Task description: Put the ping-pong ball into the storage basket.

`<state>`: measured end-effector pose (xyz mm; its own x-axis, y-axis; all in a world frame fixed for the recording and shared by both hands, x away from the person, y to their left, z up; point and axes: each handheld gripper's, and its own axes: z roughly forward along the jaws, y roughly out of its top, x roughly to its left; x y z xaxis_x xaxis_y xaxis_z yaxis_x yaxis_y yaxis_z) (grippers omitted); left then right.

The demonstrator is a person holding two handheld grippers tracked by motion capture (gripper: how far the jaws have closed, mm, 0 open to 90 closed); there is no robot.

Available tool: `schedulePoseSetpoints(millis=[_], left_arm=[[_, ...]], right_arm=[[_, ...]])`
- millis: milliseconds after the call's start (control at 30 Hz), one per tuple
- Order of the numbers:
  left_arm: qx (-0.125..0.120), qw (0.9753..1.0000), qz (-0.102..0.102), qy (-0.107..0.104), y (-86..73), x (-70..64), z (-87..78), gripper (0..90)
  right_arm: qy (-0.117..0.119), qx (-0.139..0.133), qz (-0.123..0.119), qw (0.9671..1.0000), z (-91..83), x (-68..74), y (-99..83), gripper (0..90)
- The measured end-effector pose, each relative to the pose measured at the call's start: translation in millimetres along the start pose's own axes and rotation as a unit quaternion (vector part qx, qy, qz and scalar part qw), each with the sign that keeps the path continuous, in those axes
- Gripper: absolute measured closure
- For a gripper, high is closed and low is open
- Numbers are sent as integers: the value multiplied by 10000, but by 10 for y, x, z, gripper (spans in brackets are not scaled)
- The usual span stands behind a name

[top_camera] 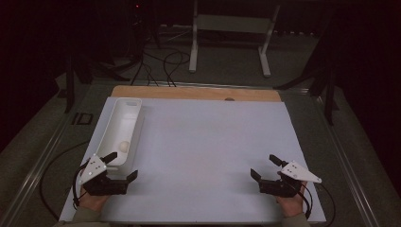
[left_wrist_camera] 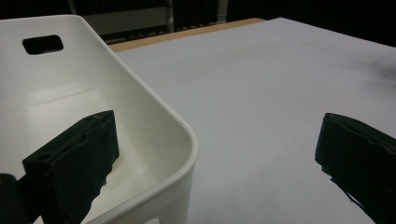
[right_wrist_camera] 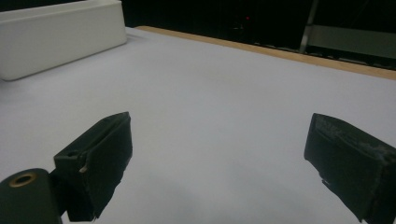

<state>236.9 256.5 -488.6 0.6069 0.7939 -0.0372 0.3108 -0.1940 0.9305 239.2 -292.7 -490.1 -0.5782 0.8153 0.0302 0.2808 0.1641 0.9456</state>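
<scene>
The left gripper [top_camera: 120, 166] has its jaws wide apart and holds nothing; one jaw hangs inside the near end of the white plastic bin [top_camera: 117, 109] and the other stands outside over the white table sheet [top_camera: 208, 151], so the bin's corner wall lies between them. A small pale ball [top_camera: 124, 147] rests on the bin floor just ahead of the inner jaw. The right gripper [top_camera: 265, 166], also wide open and empty, is well apart from both, and I think the risk is that the left jaws, when closing, catch the wall and push the bin, so the ball rolls away.
</scene>
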Motion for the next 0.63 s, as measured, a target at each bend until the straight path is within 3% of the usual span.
schedulePoseSetpoints(millis=[633], left_arm=[[-115,9998,-90,106,-11,27,3,2]], right_arm=[[45,117,4,9999,72,33,-56,74]])
